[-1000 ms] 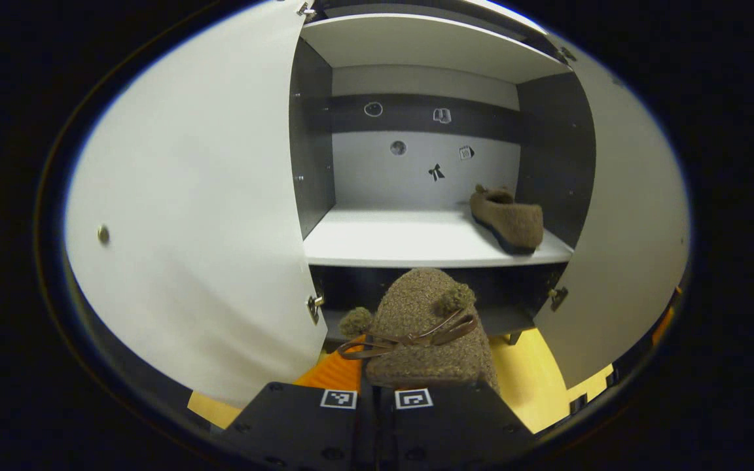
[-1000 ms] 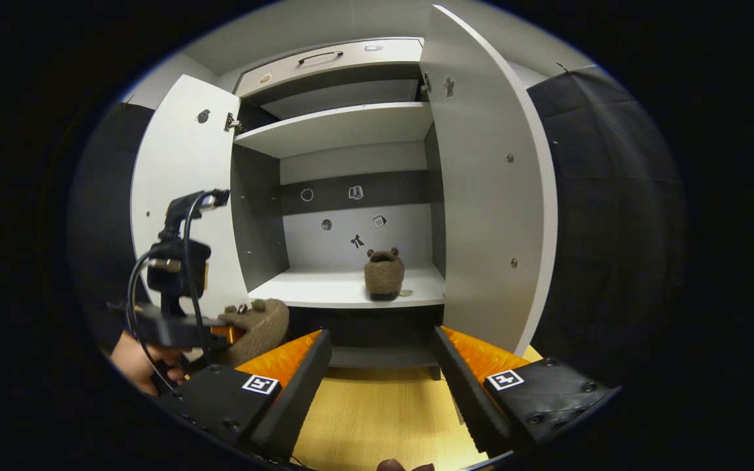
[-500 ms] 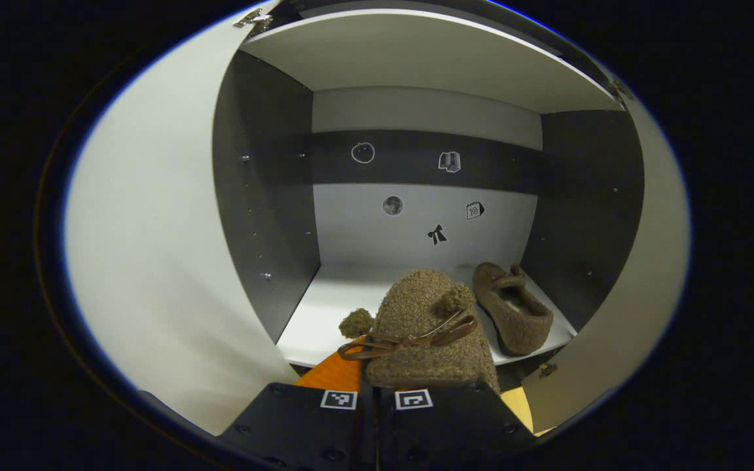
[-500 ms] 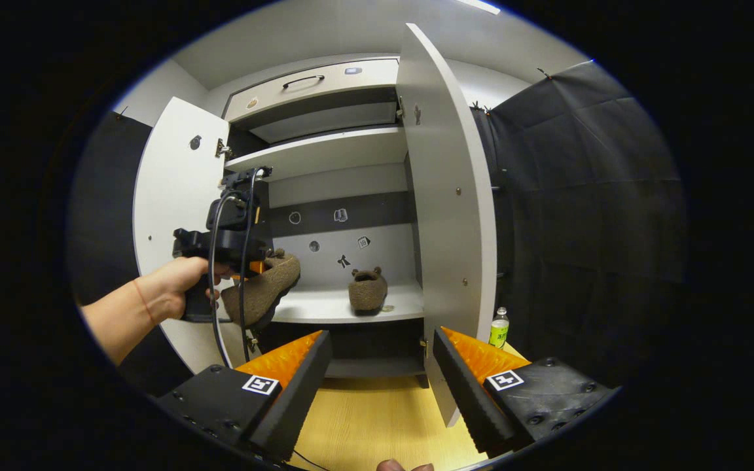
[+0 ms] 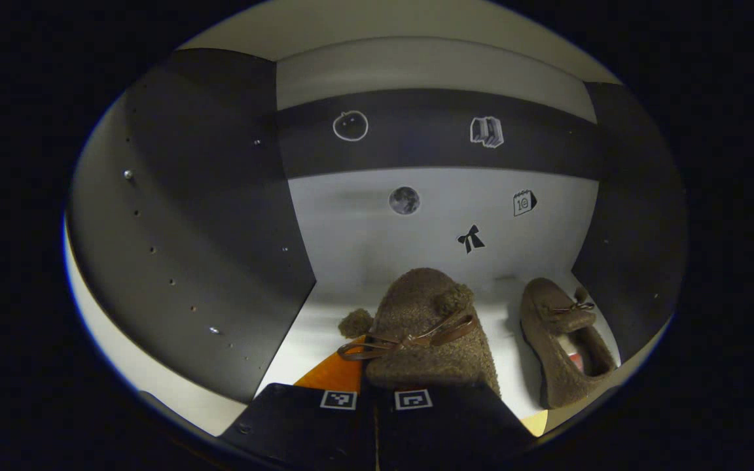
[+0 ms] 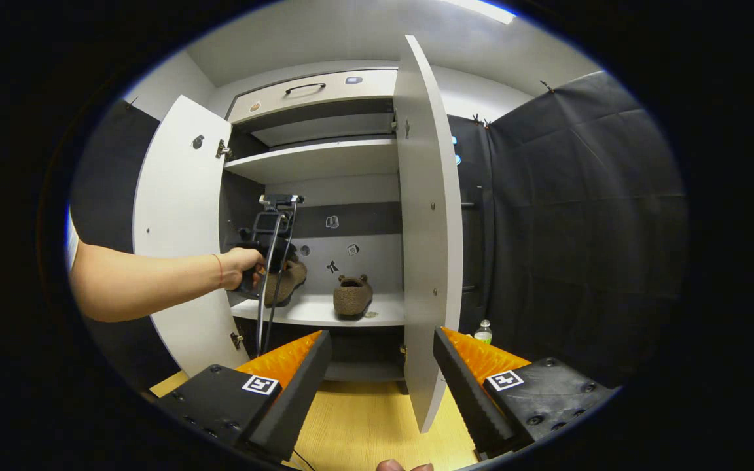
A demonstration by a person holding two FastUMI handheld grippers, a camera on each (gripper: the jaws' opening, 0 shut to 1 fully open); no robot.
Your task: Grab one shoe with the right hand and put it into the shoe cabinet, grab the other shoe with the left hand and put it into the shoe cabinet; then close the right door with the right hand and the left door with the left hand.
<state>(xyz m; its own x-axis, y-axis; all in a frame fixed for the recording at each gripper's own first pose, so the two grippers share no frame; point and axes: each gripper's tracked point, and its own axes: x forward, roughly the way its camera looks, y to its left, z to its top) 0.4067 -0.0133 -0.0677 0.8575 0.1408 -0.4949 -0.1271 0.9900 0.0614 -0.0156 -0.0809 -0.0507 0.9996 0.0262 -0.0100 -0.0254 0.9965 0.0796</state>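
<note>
brown shoe (image 5: 567, 347) on cabinet shelf (image 5: 315, 337); 2nd shoe (image 5: 426, 333) in left gripper (image 5: 377, 392).

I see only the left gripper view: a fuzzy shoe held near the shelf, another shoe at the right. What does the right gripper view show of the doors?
Observer: Both are open; the right door stands edge-on to that camera.
Operator: Is the right gripper holding anything?
Observer: No, the right gripper is open, low over the wooden floor, outside the cabinet.
Operator: Is the held shoe already resting on the shelf?
Observer: It seems not. The left gripper holds the shoe above the shelf, left of the placed shoe.
</note>
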